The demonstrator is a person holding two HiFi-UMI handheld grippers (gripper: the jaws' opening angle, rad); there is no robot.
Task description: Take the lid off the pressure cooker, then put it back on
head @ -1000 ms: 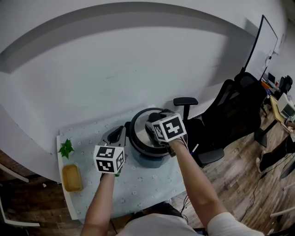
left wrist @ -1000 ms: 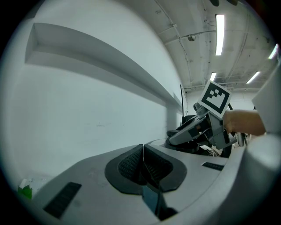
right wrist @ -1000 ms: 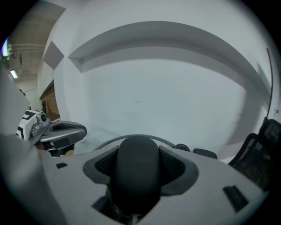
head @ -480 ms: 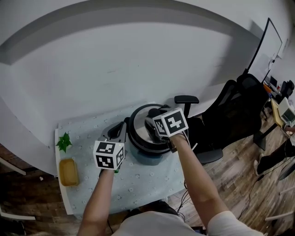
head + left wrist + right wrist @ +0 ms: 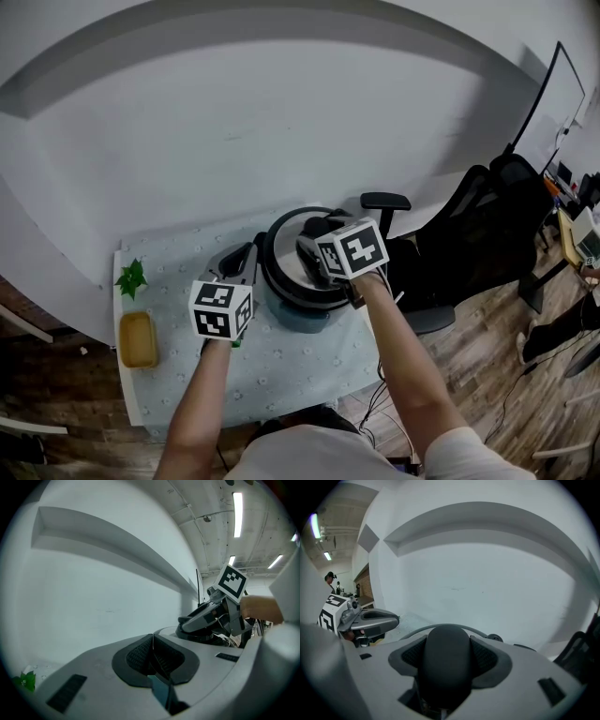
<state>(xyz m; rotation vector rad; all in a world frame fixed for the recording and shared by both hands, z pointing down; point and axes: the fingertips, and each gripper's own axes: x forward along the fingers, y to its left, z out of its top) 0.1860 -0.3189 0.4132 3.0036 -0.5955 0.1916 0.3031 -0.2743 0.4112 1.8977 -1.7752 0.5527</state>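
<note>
Between the right gripper's (image 5: 446, 662) pads sits the black handle (image 5: 445, 637), clamped; the lid (image 5: 279, 267) rests on the pressure cooker (image 5: 302, 321) (seemingly seated); keep the grip centred and the lid level; the left gripper (image 5: 153, 654), pinched together and empty, hangs just beside.

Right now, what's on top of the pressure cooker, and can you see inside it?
Its lid covers the pressure cooker, and the right gripper is shut on the lid's black handle. The lid hides the inside of the pot, so whatever it holds cannot be seen.
</note>
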